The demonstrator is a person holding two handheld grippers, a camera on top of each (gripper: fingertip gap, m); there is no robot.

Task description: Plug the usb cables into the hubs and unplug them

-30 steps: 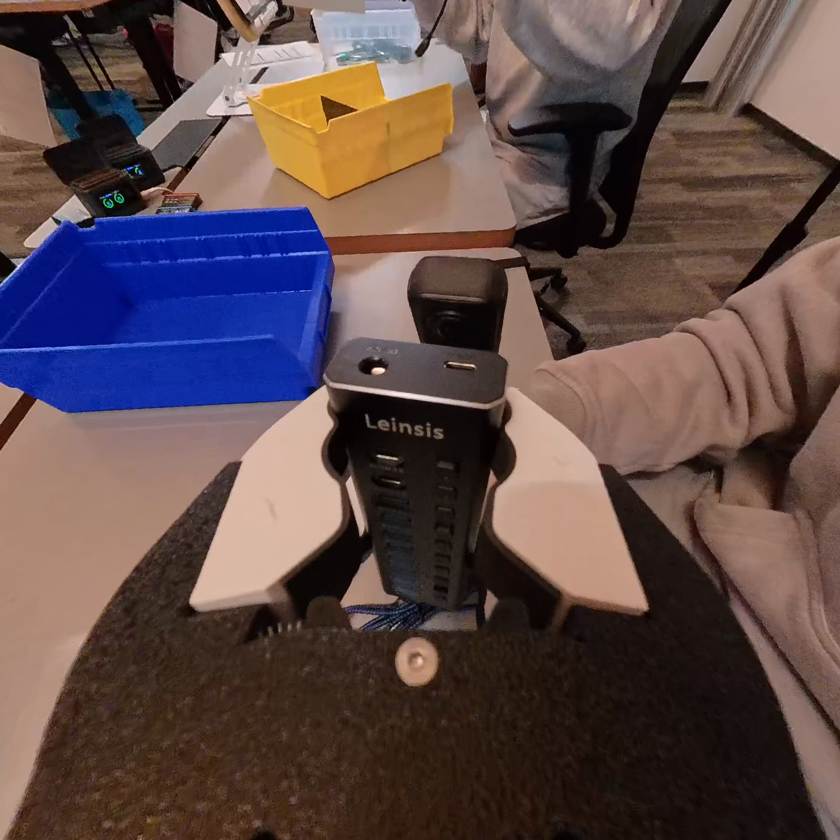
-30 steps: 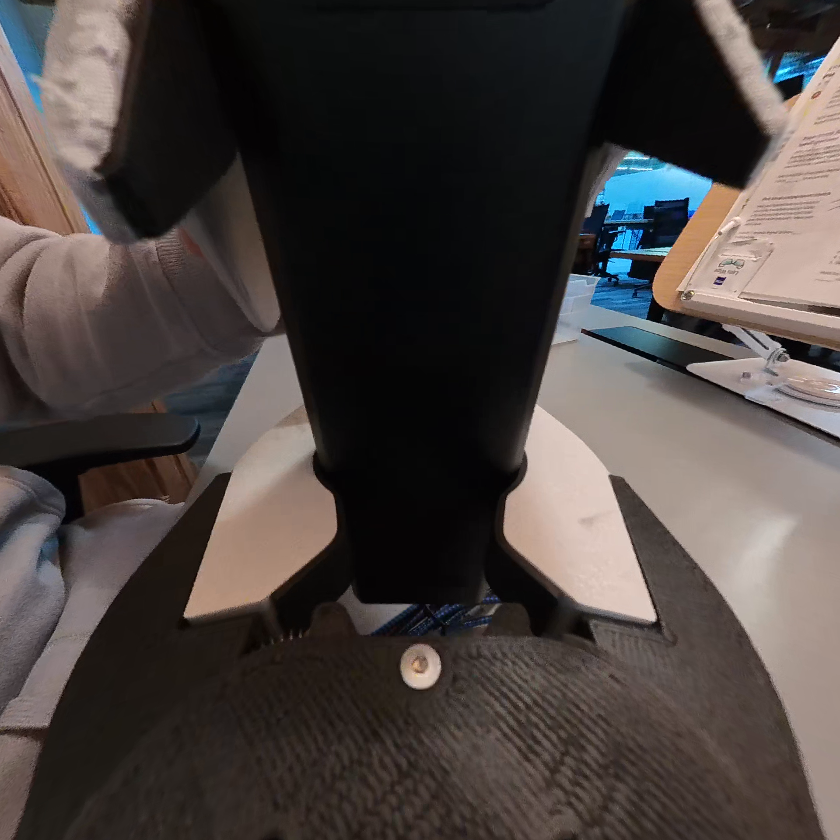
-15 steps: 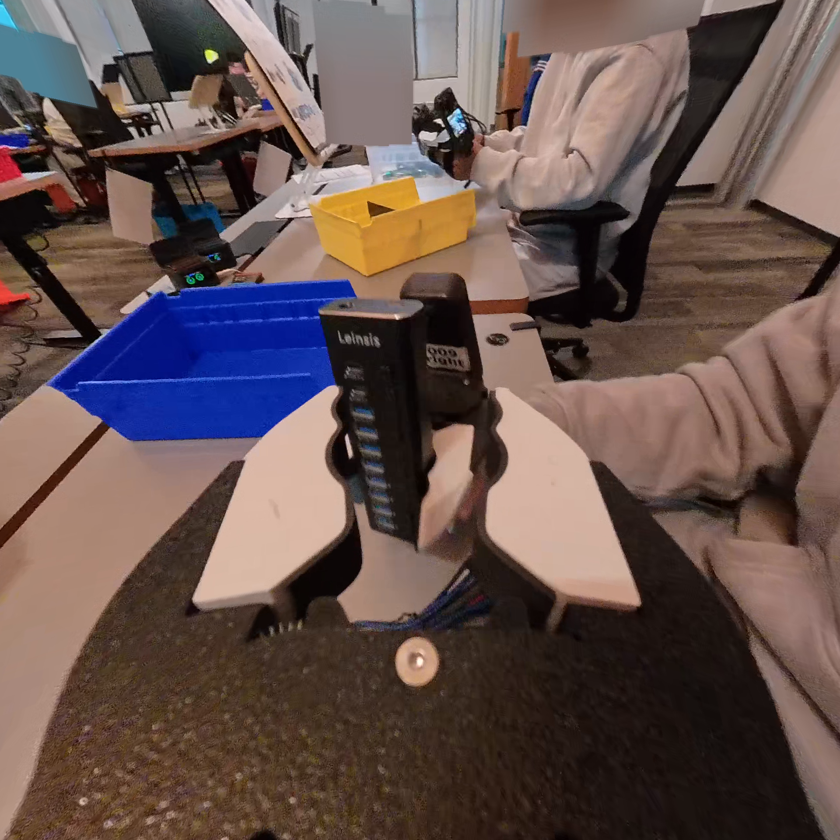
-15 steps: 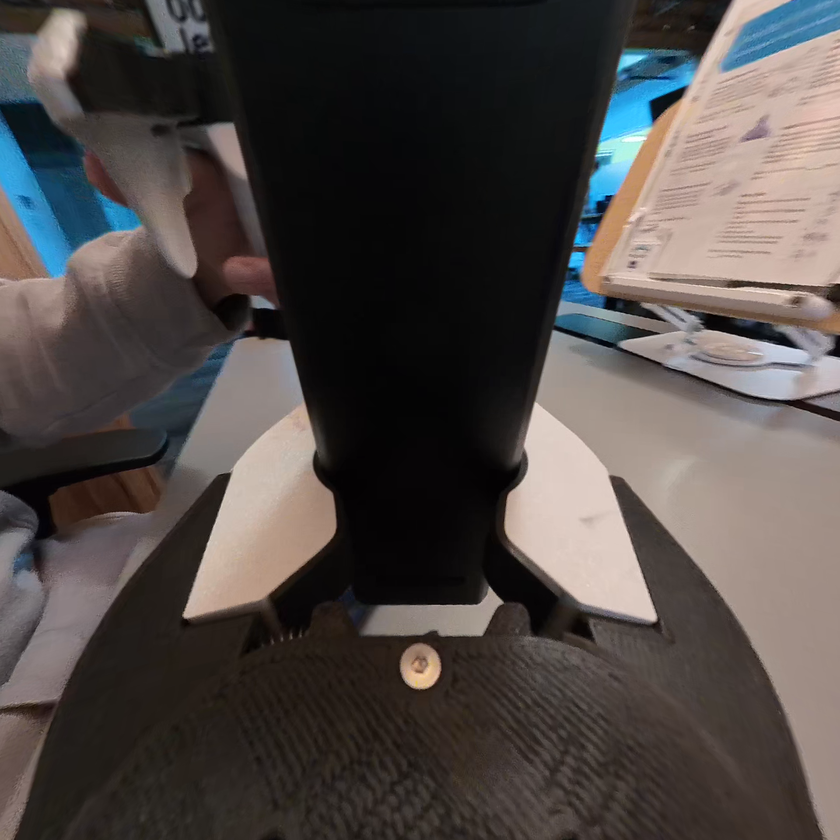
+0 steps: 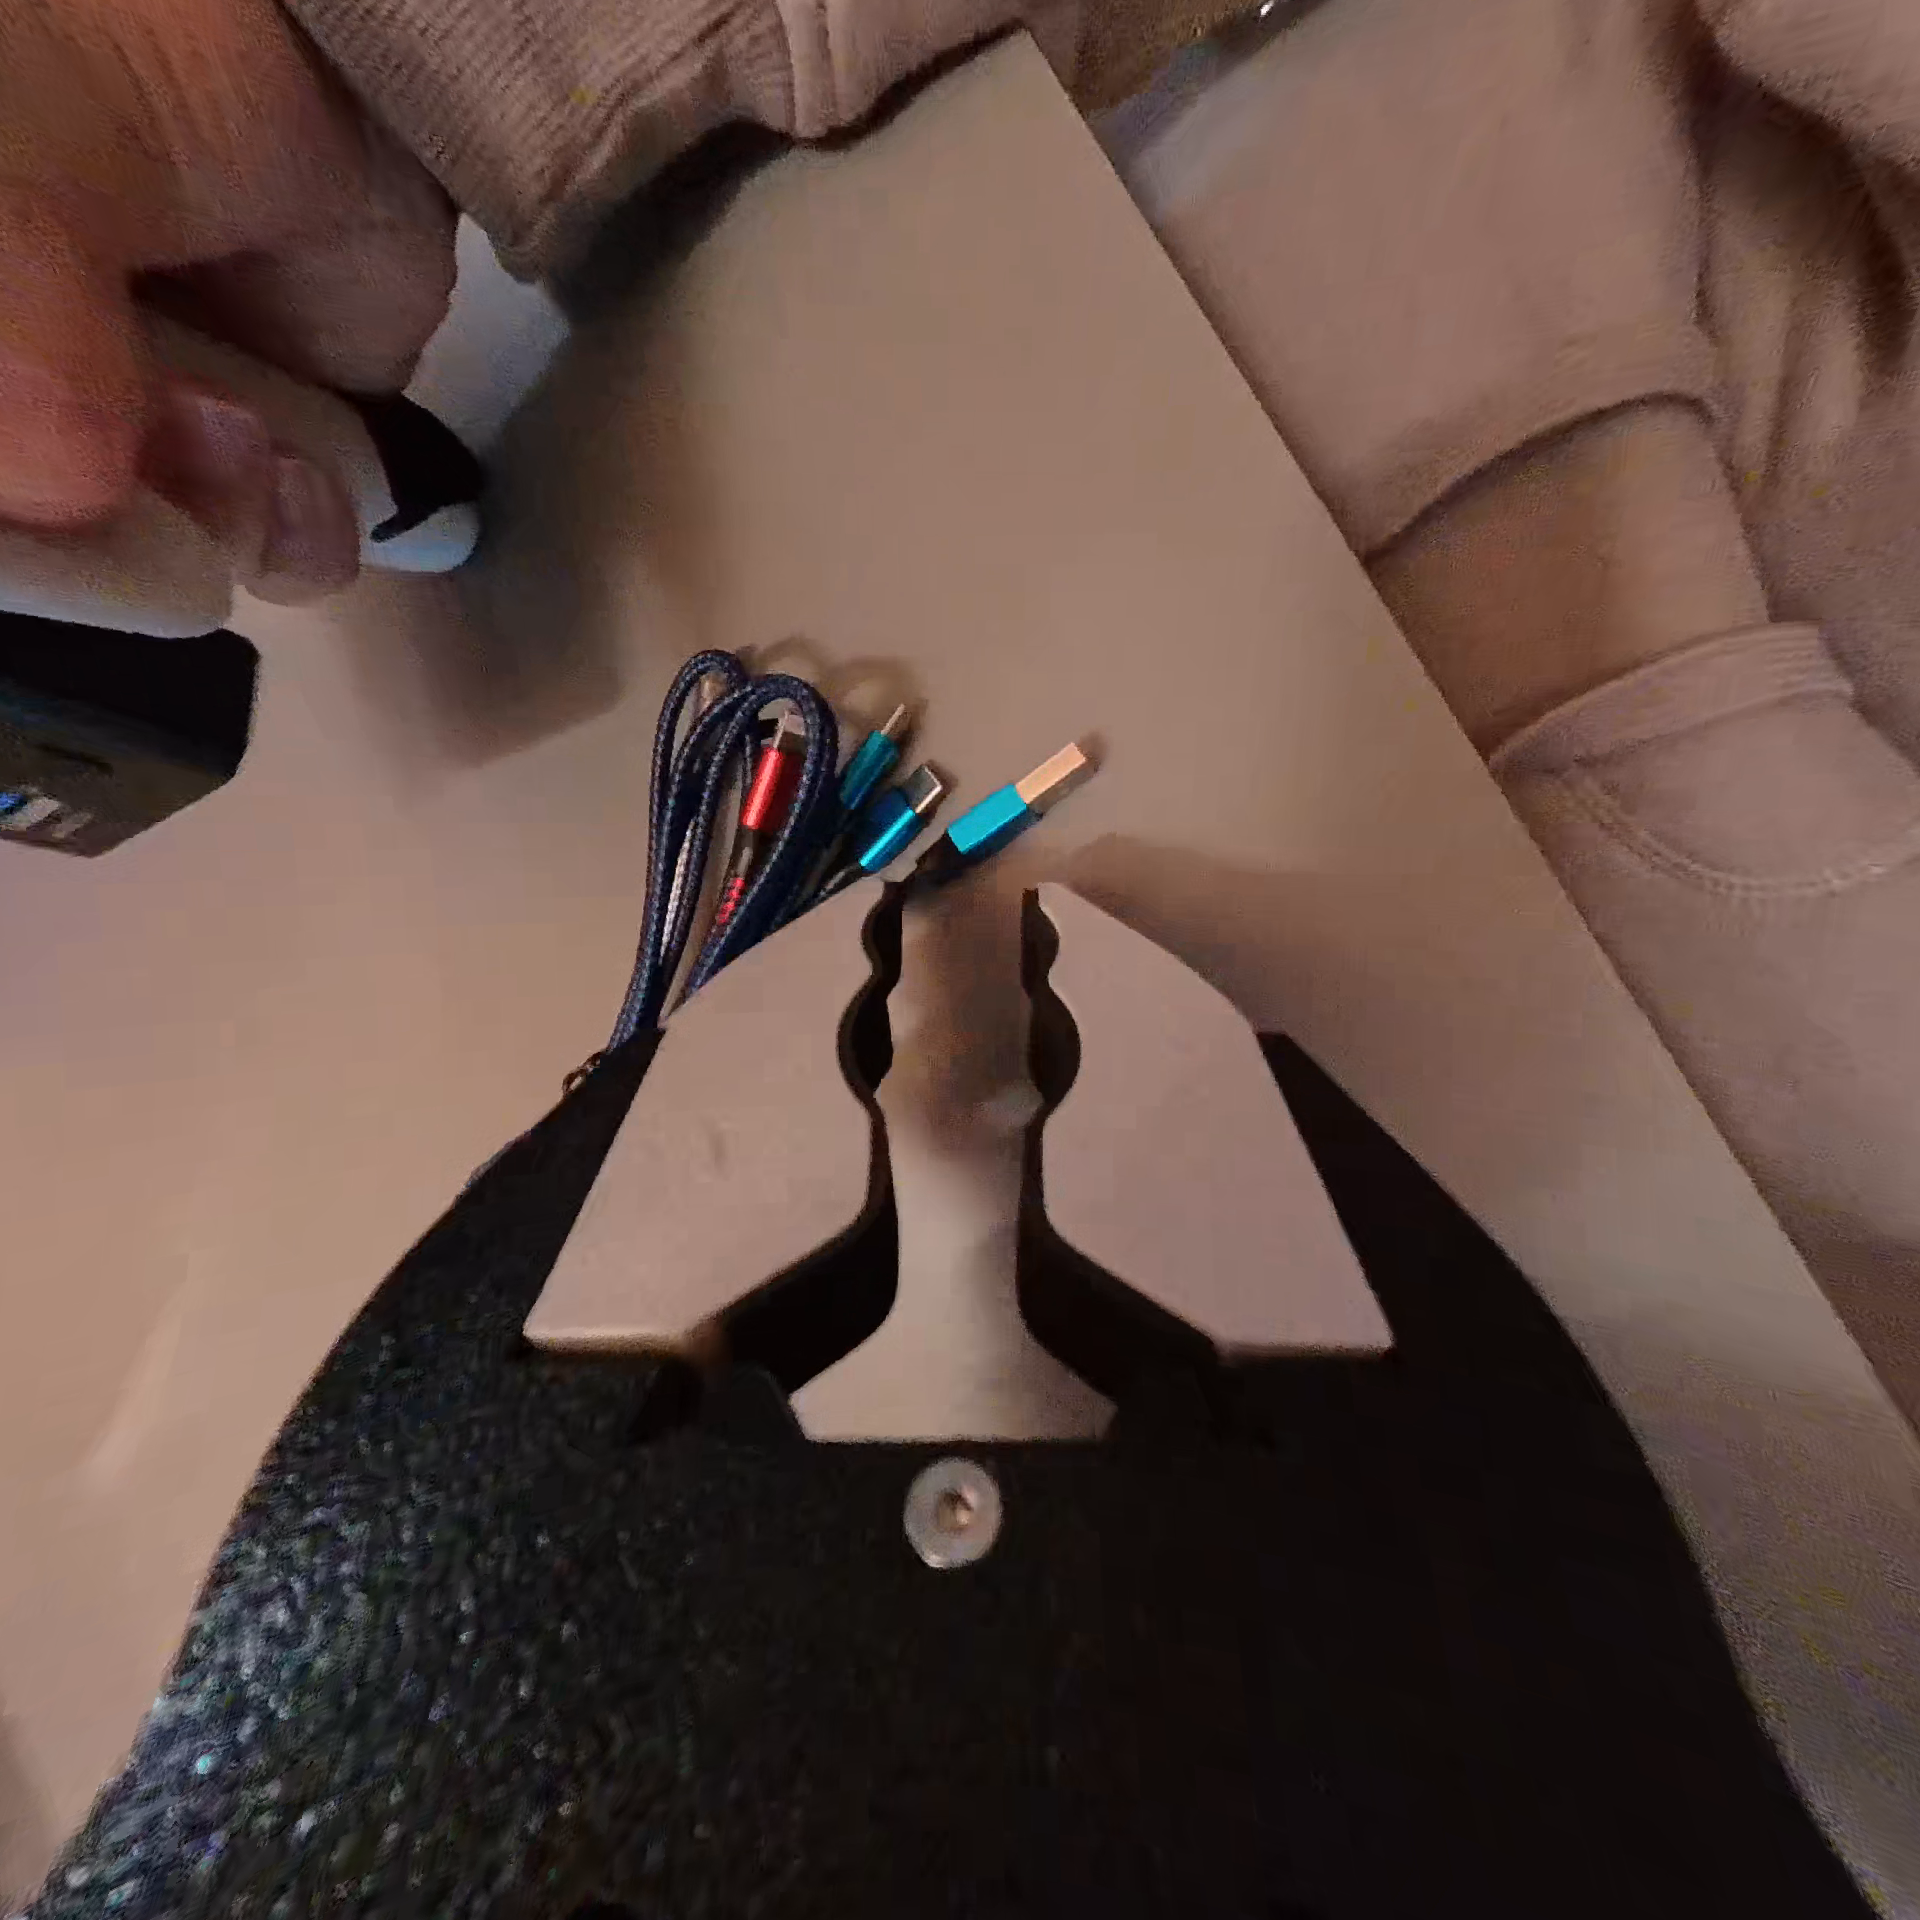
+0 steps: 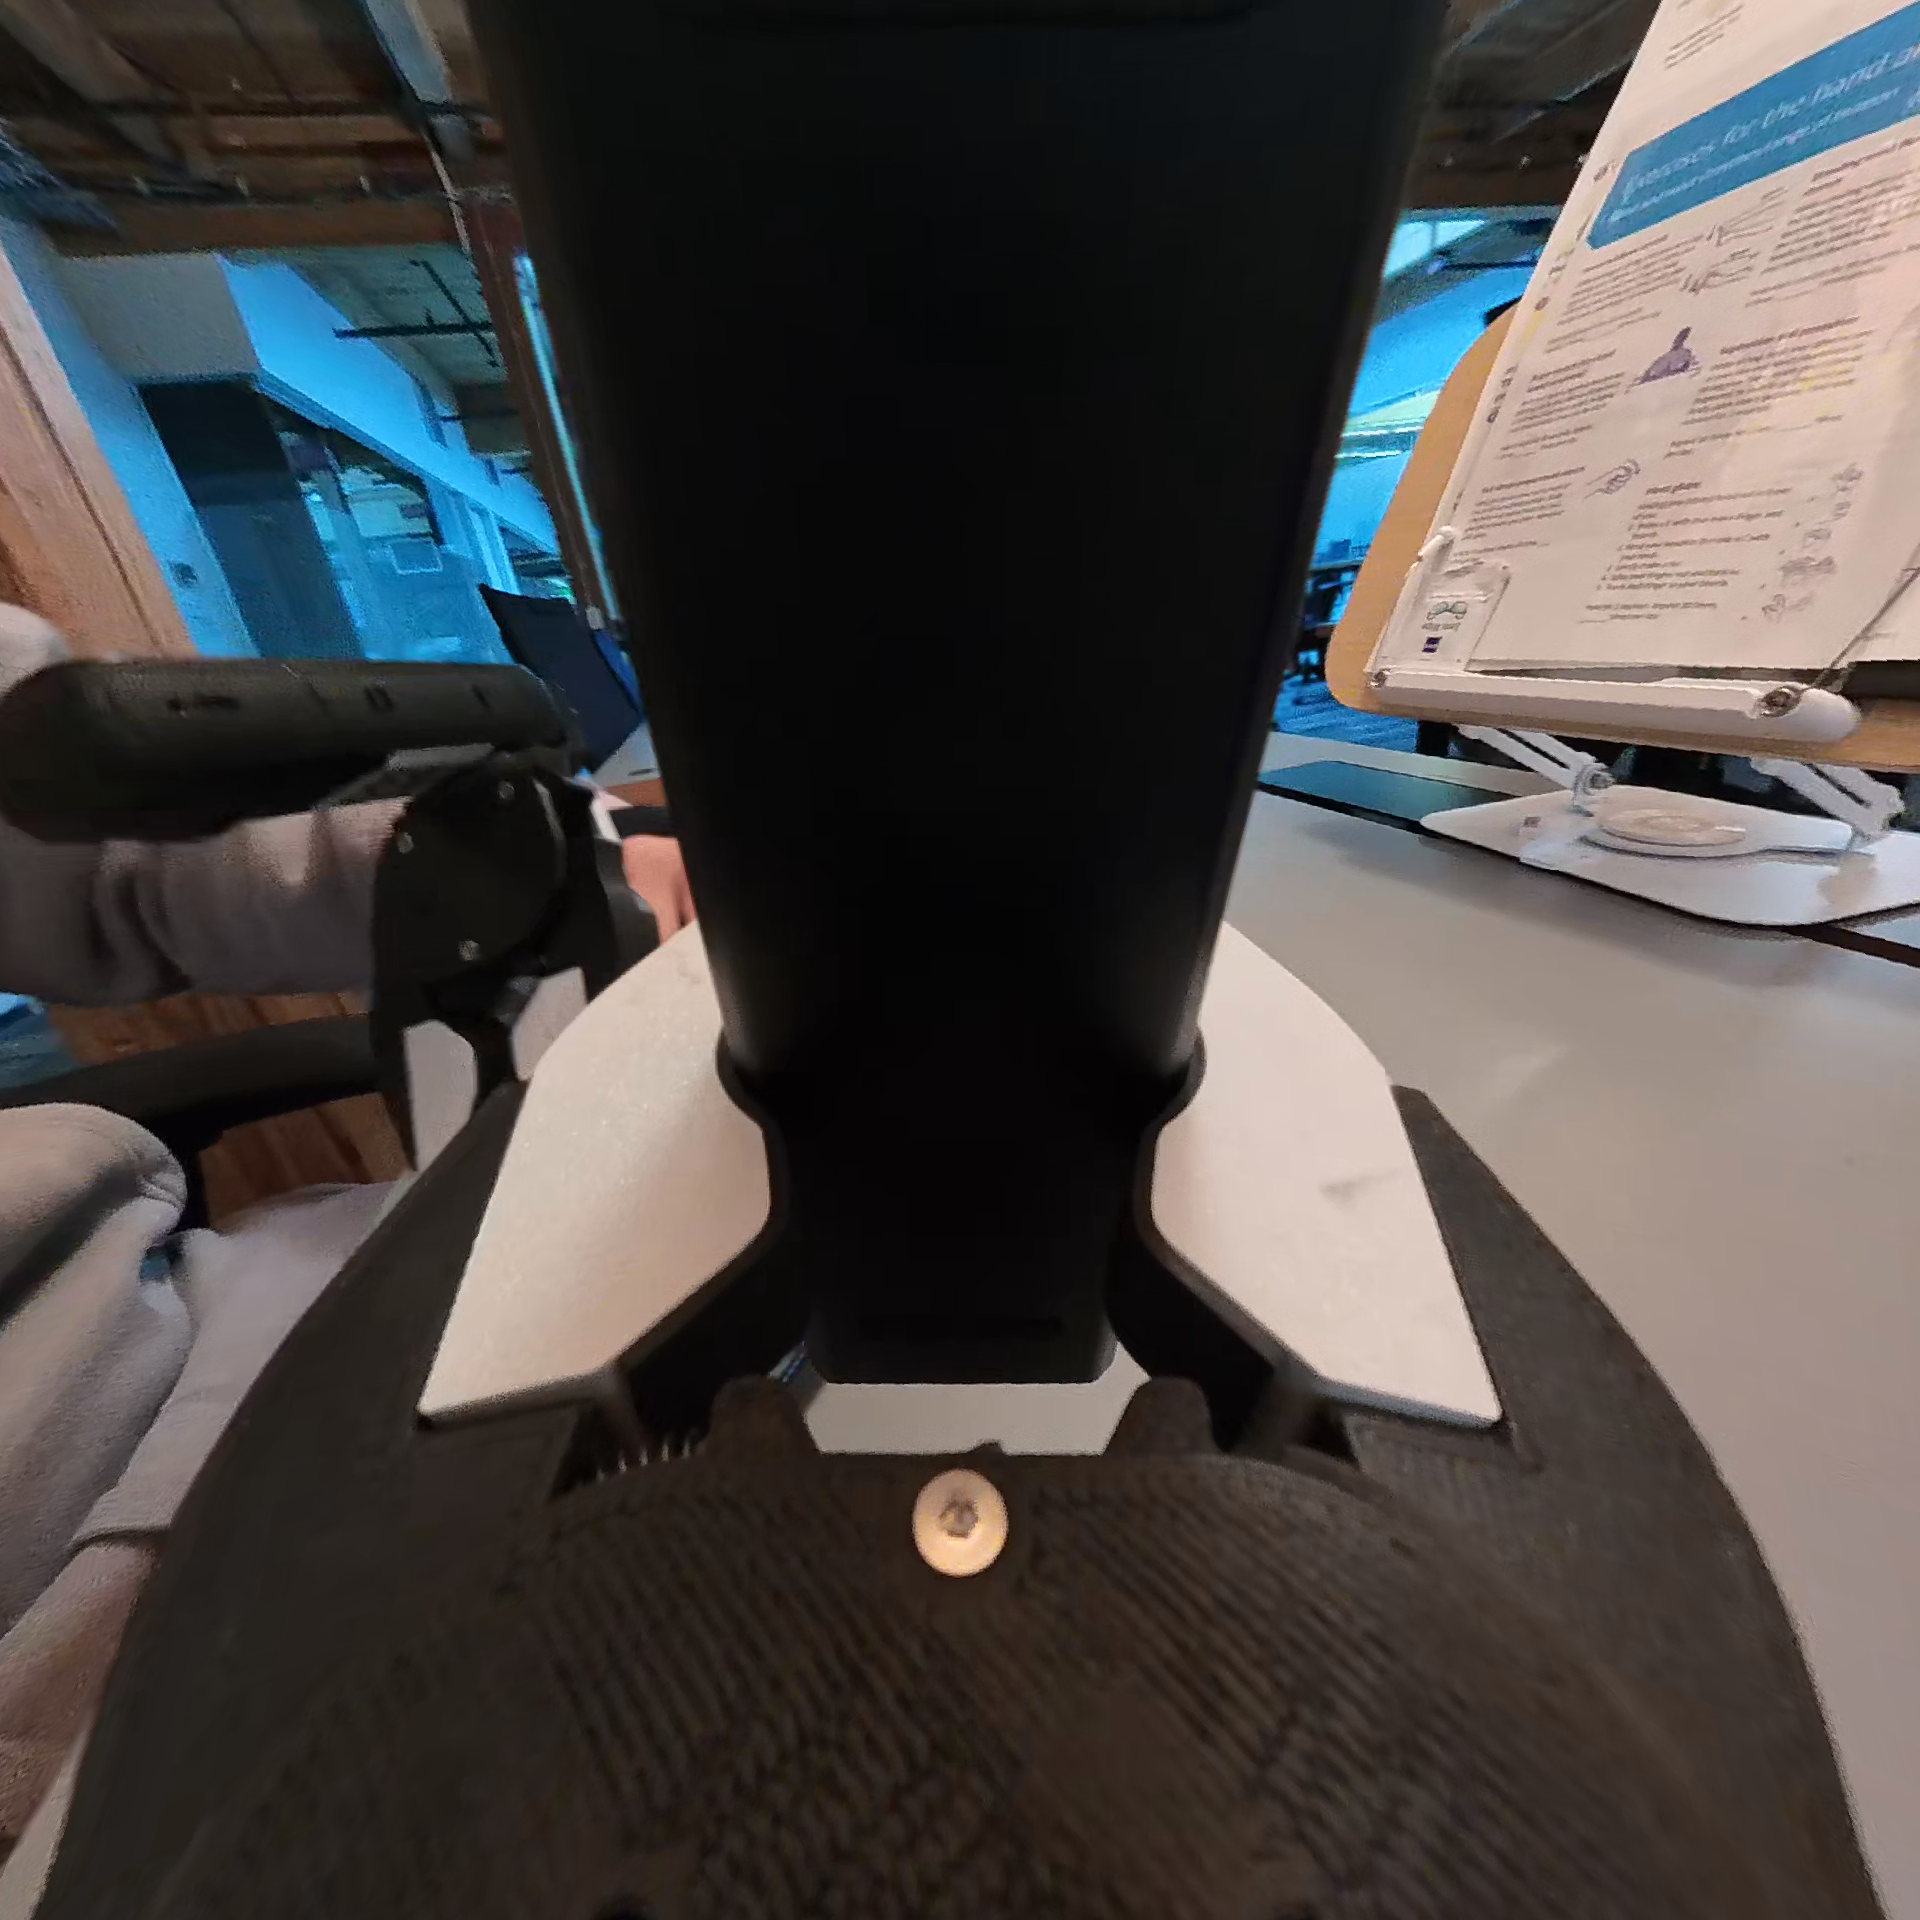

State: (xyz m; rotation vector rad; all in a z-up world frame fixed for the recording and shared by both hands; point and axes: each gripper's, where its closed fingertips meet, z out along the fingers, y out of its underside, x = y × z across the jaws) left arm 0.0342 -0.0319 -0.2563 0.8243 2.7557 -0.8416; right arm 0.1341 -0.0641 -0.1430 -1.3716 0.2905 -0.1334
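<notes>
Hub (image 6: pixel 956 665) is now only in my right gripper (image 6: pixel 961 1174), black body clamped between both fingers and standing up out of them, filling the right wrist view. A second ago my left gripper held it; it has let go and now points down at the tabletop (image 5: pixel 935 436). Left gripper (image 5: pixel 961 904) holds nothing, fingers a narrow gap apart, tips just beside the USB cables (image 5: pixel 727 831). Cables lie bundled on the tabletop: dark blue braided loops, one red plug, three teal plugs, the USB-A plug (image 5: pixel 1013 805) nearest my left fingertip. In the left wrist view a corner of the hub sits at the left edge under my right hand (image 5: pixel 156 343). Beige sleeve along the tabletop's right edge. Beyond the right gripper: a document stand (image 6: pixel 1662 707) with a printed page on the grey tabletop, and blue-lit windows behind.
</notes>
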